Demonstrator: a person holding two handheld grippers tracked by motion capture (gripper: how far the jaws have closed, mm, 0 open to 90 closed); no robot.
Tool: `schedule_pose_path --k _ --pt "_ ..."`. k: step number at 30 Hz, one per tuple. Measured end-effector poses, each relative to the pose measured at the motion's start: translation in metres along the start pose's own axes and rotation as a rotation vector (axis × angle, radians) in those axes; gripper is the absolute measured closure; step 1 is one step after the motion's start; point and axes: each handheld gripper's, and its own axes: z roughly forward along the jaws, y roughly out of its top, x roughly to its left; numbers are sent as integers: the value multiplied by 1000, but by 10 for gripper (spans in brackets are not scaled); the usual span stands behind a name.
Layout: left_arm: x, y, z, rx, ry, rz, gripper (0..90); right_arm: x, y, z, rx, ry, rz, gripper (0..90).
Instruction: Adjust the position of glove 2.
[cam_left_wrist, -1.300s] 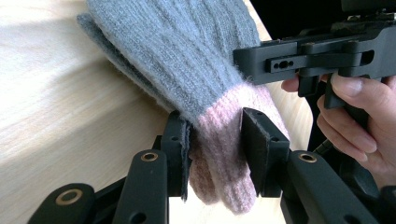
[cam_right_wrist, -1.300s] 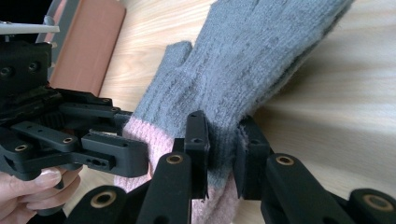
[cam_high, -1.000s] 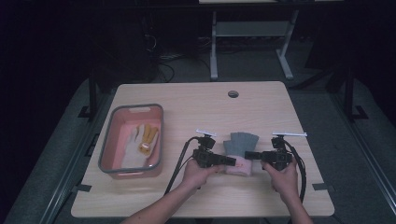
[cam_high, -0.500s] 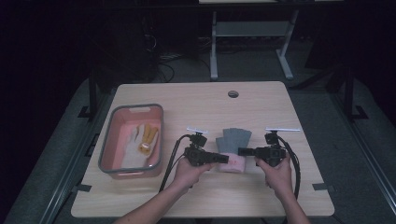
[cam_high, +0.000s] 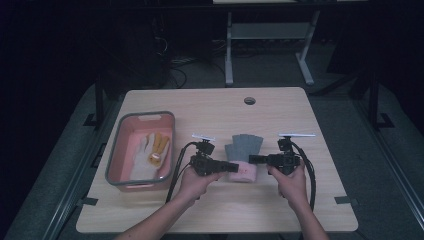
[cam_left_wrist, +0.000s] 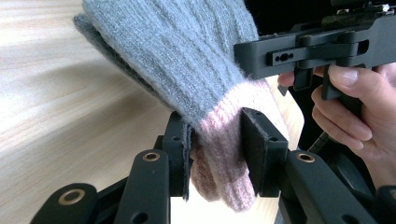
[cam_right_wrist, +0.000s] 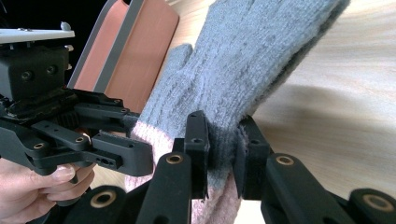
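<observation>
A grey knitted glove with a pink cuff hangs between both grippers just above the table. My left gripper is shut on the pink cuff, its pads pressing the knit from both sides. My right gripper is shut on the grey edge of the same glove, next to the cuff. The two grippers point toward each other, the glove's fingers reaching away from the person. In the left gripper view the right gripper's body and the hand holding it are close behind the glove.
A pink tub with a grey rim stands at the table's left, holding a white and yellow glove. The tub's wall is near in the right gripper view. A round cable hole sits at the table's far middle.
Both grippers have moved left and a little up the picture, carrying the glove with them. The glove has come off the table surface and hangs between them.
</observation>
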Motion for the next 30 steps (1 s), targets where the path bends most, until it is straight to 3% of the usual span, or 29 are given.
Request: schedule_pose_path --k 23,30 --pt "2 4 -29 -38 16 8 645 26 16 11 15 7 -50 772" --pt "2 6 -36 -50 13 13 645 33 20 12 14 20 -45 772"
